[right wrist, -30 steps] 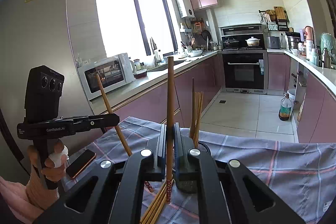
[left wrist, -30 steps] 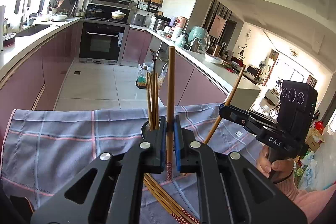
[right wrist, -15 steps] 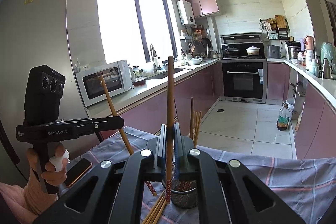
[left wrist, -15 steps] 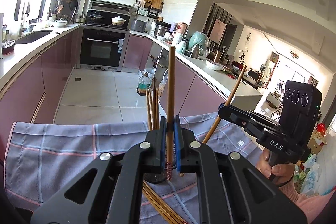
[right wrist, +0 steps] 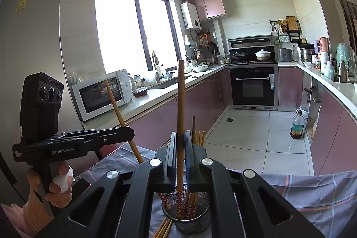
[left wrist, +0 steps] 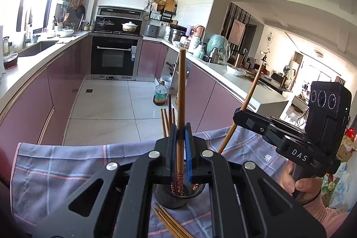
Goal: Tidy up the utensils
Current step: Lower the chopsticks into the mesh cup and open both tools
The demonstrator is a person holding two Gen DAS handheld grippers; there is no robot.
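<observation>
1. The left wrist view shows the right gripper pinching a tilted chopstick; the right wrist view shows the left gripper pinching its chopstick.
2. Each gripper's own view shows its chopstick upright, patterned end low, over the mesh holder.
3. The holder stands on the checked cloth on the desk, more chopsticks upright inside.
4. Loose chopsticks lie flat just beside it.
</observation>
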